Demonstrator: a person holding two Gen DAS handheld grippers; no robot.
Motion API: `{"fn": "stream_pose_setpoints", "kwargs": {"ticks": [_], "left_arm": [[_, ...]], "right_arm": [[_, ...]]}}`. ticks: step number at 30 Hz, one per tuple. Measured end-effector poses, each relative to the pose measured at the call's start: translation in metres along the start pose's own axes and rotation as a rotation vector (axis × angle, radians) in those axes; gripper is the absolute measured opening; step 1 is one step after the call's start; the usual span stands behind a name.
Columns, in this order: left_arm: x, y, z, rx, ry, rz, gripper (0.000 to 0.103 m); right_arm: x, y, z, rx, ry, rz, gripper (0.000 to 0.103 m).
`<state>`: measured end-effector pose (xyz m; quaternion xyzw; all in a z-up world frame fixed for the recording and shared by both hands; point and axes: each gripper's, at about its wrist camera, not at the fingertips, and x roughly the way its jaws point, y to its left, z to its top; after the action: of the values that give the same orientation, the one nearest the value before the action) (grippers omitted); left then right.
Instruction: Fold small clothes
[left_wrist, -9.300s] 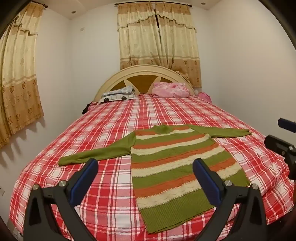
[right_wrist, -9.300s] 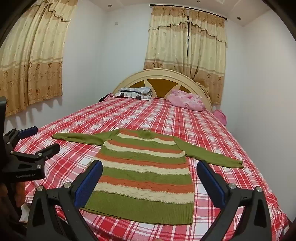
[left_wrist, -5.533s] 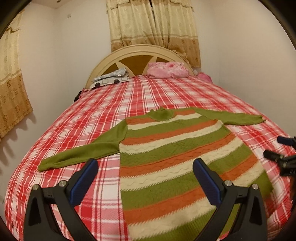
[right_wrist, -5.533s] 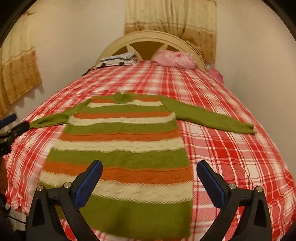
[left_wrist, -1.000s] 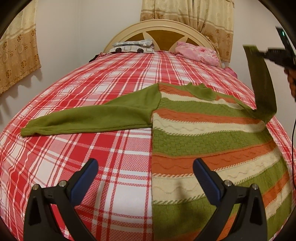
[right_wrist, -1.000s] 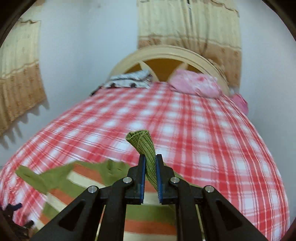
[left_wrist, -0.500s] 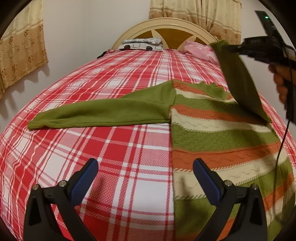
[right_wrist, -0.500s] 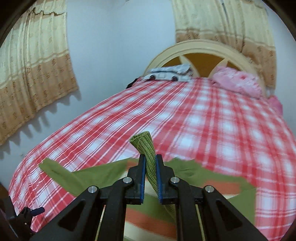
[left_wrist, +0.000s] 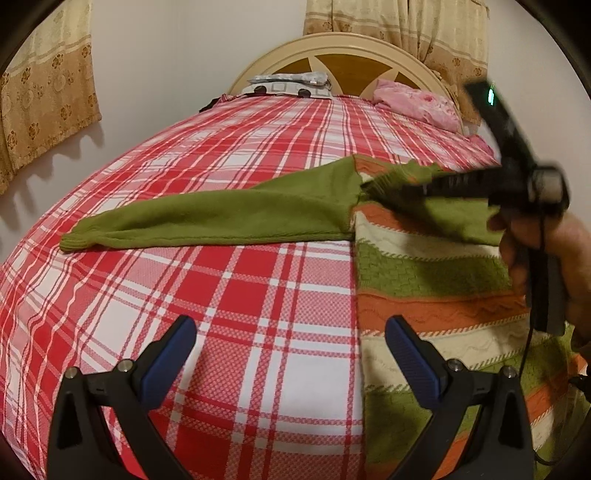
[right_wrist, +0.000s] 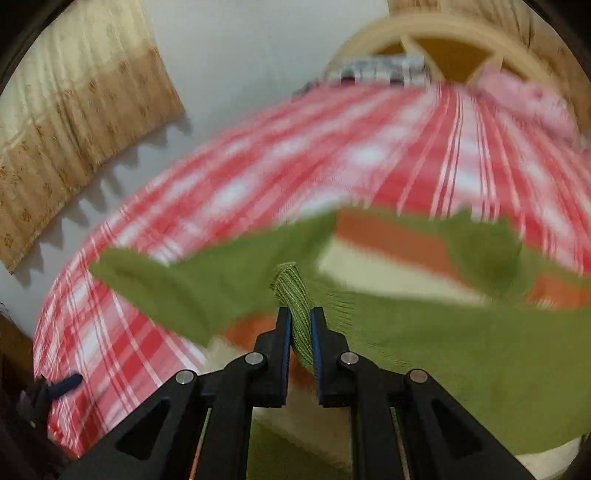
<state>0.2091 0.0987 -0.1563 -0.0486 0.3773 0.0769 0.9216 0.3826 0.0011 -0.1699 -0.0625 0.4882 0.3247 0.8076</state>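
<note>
So the striped sweater (left_wrist: 436, 280) is lying flat on the plaid bed (left_wrist: 236, 295), body down the person's right side, and its left sleeve (left_wrist: 214, 218) is stretched straight out over the bedspread, nothing touching it. The right tongs (right_wrist: 298, 325) are clamped on the ribbed cuff (right_wrist: 291, 288) of the right sleeve (right_wrist: 461, 354) and are carrying it across the chest of the sweater. The left tongs (left_wrist: 291, 350) hang wide apart over bare bedspread just beside the sweater's side edge, gripping nothing.

Stuff that could go sideways from here, going by how it looks:

- The pinch is only on the cuff tip. Knit is stretchy and a bit slippery in a narrow grip, so a quick swing could pull it out and the sleeve would flop wherever.
- Nothing is pinning the body down. If the right tongs drag too far or too low, the shoulder likely comes along and the flat chest bunches up, leaving a lumpy fold.
- The sleeve hangs slack between cuff and shoulder. Let go too high and it can land twisted or doubled rather than flat across the stripes.
- The right wrist view is heavily motion-blurred, so it's hard to tell exactly where the cuff sits over the chest, maybe near the left shoulder seam. Overshoot it and the cuff ends up on the other sleeve.

The collar (left_wrist: 421, 171) is partly behind the right tongs in the left view.
</note>
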Motion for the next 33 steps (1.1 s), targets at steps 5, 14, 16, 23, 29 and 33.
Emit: {"fn": "stream_pose_setpoints", "kwargs": {"ticks": [5, 14, 16, 23, 29, 33], "left_arm": [[0.0, 0.015, 0.001, -0.012, -0.011, 0.036, 0.103], [0.016, 0.088, 0.011, -0.195, 0.048, 0.124, 0.103], [0.02, 0.1, 0.013, -0.212, 0.052, 0.167, 0.103], [0.024, 0.174, 0.024, -0.302, 0.017, 0.345, 0.103], [0.033, 0.231, 0.035, -0.421, 0.025, 0.363, 0.103], [0.041, 0.248, 0.038, -0.529, 0.023, 0.265, 0.095]], "right_arm": [[0.006, -0.025, -0.029, 0.019, 0.069, -0.027, 0.055], [-0.019, -0.017, -0.026, 0.007, 0.011, 0.08, 0.056], [-0.006, -0.012, -0.026, 0.023, 0.038, 0.09, 0.058], [0.004, 0.034, -0.059, -0.195, 0.068, 0.001, 0.061], [0.007, 0.043, -0.071, -0.242, 0.07, -0.03, 0.066], [0.011, 0.036, -0.073, -0.203, 0.063, -0.041, 0.079]]}}
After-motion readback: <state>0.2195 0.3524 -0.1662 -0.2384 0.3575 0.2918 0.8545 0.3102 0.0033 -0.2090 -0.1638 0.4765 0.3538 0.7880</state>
